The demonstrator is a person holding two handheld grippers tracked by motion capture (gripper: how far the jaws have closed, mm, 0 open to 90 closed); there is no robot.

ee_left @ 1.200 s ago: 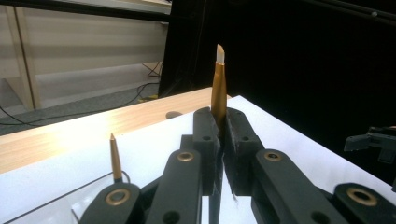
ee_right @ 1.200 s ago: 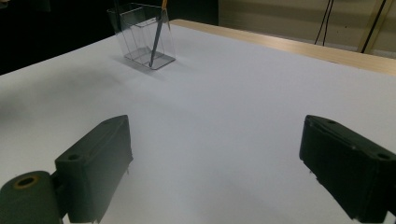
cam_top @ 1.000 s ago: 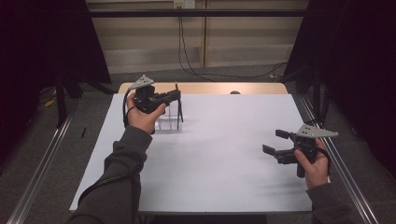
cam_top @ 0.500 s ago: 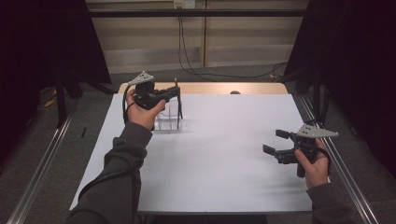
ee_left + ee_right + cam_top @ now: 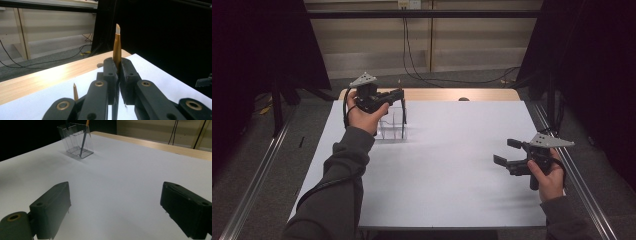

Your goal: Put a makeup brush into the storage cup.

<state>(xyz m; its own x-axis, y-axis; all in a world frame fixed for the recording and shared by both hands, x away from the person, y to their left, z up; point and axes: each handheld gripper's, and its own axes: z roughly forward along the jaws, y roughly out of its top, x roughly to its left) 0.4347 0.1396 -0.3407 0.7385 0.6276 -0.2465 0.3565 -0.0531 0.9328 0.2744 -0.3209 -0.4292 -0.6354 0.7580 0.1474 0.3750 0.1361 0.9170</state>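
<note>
Broadly, the table (image 5: pixel 447 165), covered by a white sheet, is nearly bare, and the work sits at its far left corner, where a clear plastic holder (image 5: pixel 393 125) with several compartments stands upright. The left gripper (image 5: pixel 396 96) hangs just above that holder, its fingers (image 5: pixel 110 75) clenched on a slim gold brush (image 5: pixel 117 47) held upright, its pale slanted tip pointing up. A second brush (image 5: pixel 83 141) already leans inside the holder; which compartment it occupies I cannot tell. The right gripper (image 5: pixel 507 152) rests well apart near the table's right edge, fingers (image 5: pixel 51 207) released and spread, with nothing between them.

Judging from this, the step in hand is setting the held brush into the holder. The next move would call for lining the brush's lower end over a free compartment, lowering it straight so it clears the wall and the brush already there, then loosening the grip only once the end is well inside. The light holder could tip if nudged.
</note>
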